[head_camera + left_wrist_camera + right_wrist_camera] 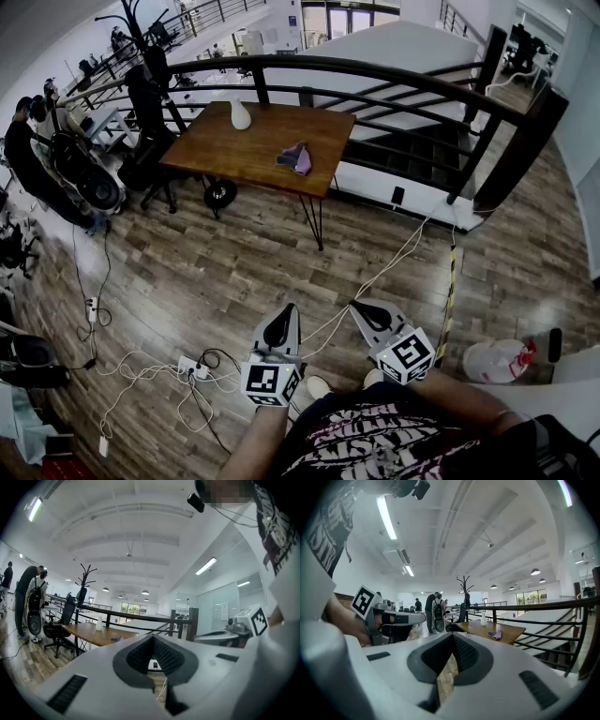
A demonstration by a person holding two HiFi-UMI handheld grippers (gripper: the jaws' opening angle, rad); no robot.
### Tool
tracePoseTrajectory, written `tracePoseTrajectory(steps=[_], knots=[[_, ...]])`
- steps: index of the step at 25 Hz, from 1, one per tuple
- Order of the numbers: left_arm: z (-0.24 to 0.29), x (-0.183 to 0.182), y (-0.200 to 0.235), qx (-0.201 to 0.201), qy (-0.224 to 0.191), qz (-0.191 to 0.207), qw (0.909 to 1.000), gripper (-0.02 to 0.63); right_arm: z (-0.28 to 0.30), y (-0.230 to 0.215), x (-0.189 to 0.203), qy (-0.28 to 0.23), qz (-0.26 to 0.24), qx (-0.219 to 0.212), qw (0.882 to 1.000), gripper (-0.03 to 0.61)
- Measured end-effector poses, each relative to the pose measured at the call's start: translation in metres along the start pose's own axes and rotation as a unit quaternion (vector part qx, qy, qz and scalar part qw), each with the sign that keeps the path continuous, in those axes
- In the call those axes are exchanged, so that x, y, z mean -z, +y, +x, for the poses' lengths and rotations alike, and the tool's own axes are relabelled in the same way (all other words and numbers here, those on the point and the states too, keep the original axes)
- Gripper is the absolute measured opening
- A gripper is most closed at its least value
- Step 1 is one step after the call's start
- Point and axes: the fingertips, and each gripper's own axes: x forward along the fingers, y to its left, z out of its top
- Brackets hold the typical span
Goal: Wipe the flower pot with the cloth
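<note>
Far across the plank floor, a white bulb-shaped flower pot (241,114) stands upright at the left of the brown wooden bench (217,150), and a crumpled purple cloth (296,158) lies apart to its right. Both are well out of reach. Close to the body, the left hand-held gripper (281,323) and the right hand-held gripper (370,314) have their jaws together on nothing, likely carried idle until the person walks over.

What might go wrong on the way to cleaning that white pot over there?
The cables on the floor short of the table are a likely trip hazard. The flower pot looks tall and narrow and stands near the table's far edge by the railing, so a hard wipe might tip it.
</note>
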Motion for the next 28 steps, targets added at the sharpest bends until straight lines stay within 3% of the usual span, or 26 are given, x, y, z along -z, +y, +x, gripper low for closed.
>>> tracePoseTrajectory(steps=[12,19,28], knots=[[-0.003,0.002,0.014,0.0,0.006,-0.005,1.0,-0.002,0.014,0.005,0.004,0.013,0.007,0.002,1.0,-0.011],[-0.003,0.005,0.041,-0.001,0.004,-0.012,0.9999,-0.002,0.032,0.007,-0.001,0.005,0.026,0.01,1.0,-0.011],[-0.006,0.008,0.082,-0.003,-0.001,-0.021,0.9998,-0.002,0.052,0.011,-0.009,0.008,0.007,0.038,0.999,-0.011]])
